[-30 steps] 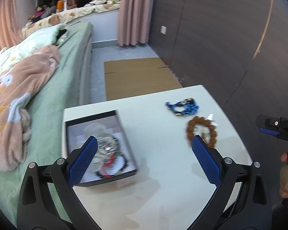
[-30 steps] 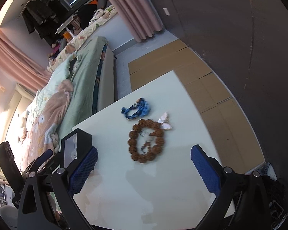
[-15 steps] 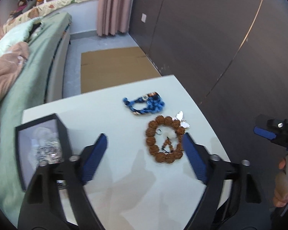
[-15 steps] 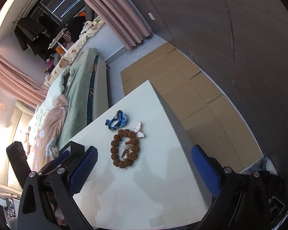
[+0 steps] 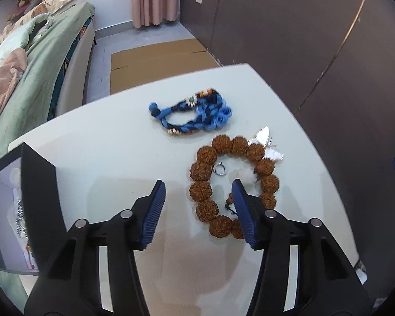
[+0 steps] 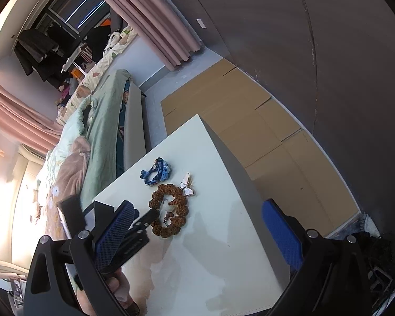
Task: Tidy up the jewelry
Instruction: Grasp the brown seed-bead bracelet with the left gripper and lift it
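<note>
The left gripper point(image 5: 198, 205) hangs spread over the brown knobbly-bead bracelet point(image 5: 233, 184); the right gripper point(image 6: 197, 237) is spread too. Some jewelry lies in the black box point(image 5: 36, 192); the blue braided-cord bracelet point(image 5: 192, 115) waits beyond

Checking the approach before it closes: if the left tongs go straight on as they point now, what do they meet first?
Probably the brown bead bracelet: its left side lies between the open left tongs, one finger already over it. Height above the white table is unclear.
</note>
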